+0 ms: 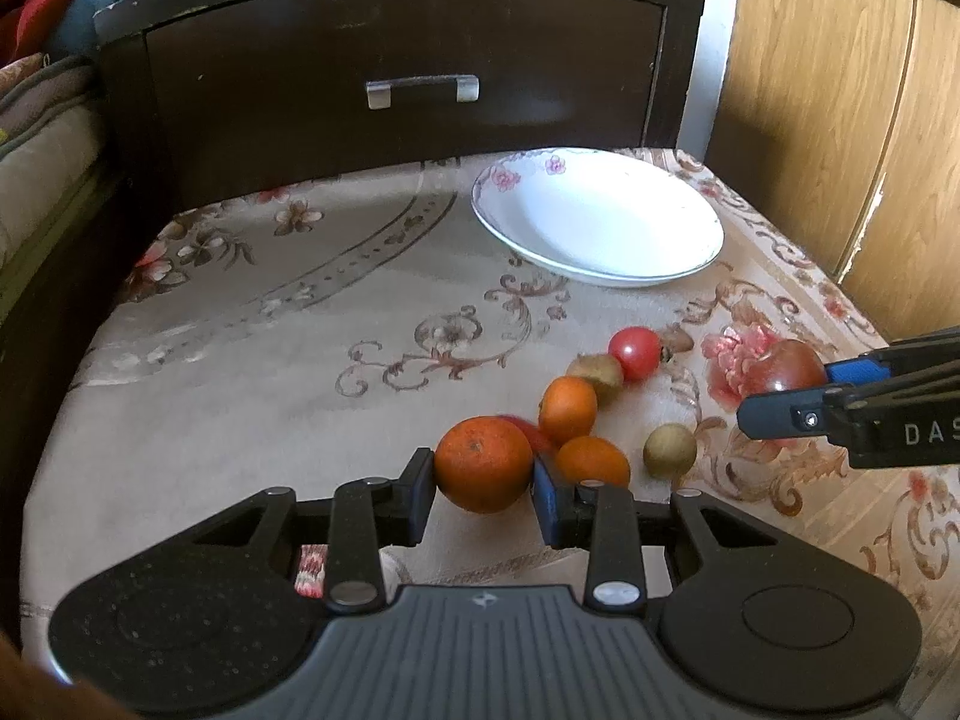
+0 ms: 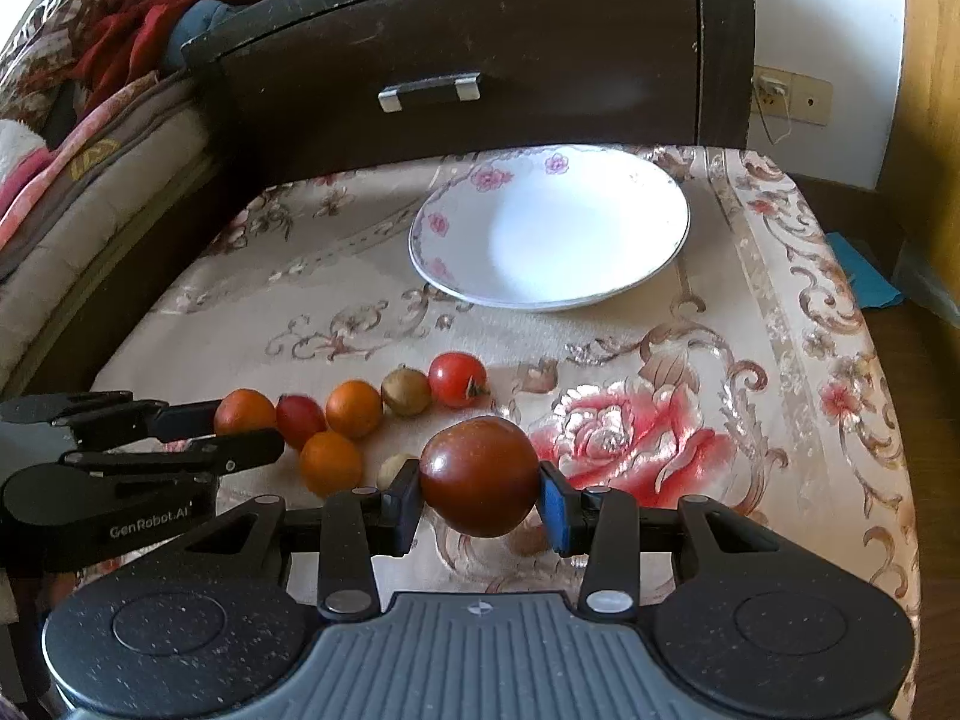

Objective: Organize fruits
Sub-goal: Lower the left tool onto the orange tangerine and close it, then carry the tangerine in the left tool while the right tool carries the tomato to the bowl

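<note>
Each gripper pinches one fruit between its fingers, the left gripper an orange and the right gripper a dark tomato, probably to carry them to the empty plate.

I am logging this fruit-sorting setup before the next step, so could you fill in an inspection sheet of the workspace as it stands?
Surface: tablecloth with floral print covers the table.
Job's things: white plate holds no fruit; oranges, small tomatoes and brownish round fruits lie clustered on the cloth, near the left gripper.
Clutter: nothing seen on the table besides these.
Grippers: left gripper is closed around an orange; right gripper is closed around a dark red tomato.
Cables: a thin wire hangs from the wall socket.
Surroundings: dark wooden drawer behind the table, bedding to the left, wooden cabinet to the right.
</note>
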`<state>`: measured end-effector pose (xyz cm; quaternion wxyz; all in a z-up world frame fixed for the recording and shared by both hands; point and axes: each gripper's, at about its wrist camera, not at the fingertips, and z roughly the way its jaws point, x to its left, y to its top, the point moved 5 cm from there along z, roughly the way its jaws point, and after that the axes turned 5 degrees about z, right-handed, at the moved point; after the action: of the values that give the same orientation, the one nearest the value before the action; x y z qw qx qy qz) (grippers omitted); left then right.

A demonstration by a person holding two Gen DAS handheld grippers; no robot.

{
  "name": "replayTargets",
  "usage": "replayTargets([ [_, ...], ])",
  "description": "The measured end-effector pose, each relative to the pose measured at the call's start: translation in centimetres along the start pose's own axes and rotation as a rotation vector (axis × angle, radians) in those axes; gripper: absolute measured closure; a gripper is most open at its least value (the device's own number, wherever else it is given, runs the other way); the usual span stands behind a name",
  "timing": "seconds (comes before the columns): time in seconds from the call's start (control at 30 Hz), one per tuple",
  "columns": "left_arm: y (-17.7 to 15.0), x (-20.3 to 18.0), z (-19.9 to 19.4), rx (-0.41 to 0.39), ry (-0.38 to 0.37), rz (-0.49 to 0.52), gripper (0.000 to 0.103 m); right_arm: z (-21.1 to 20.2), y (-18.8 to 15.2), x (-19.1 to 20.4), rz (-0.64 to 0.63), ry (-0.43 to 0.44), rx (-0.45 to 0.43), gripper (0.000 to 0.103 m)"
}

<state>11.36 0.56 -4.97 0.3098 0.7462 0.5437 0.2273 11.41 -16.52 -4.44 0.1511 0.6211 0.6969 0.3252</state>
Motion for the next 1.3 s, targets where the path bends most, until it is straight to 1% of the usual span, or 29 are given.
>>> replayTargets([
  [0.2,0.8,-0.3,0.2,-0.009,-0.001,0.009,0.061,0.2,1.3,-0.5,-0.007,-0.011,-0.013,0.068],
  [0.33,1.3,0.1,0.3,-0.014,-0.004,-0.014,0.061,0.5,2.2,-1.0,-0.007,-0.015,-0.02,0.068],
  [0.5,2.7,0.1,0.6,-0.032,-0.008,-0.012,0.061,1.0,3.3,-1.6,-0.016,-0.023,-0.03,0.068],
  [0.9,5.6,-0.8,2.6,-0.055,-0.04,-0.001,0.061,2.4,5.5,-2.6,-0.016,-0.032,-0.05,0.068],
  [1.3,8.8,-2.1,5.2,-0.081,-0.062,0.039,0.061,4.2,7.3,-3.2,-0.035,-0.032,-0.069,0.067],
])
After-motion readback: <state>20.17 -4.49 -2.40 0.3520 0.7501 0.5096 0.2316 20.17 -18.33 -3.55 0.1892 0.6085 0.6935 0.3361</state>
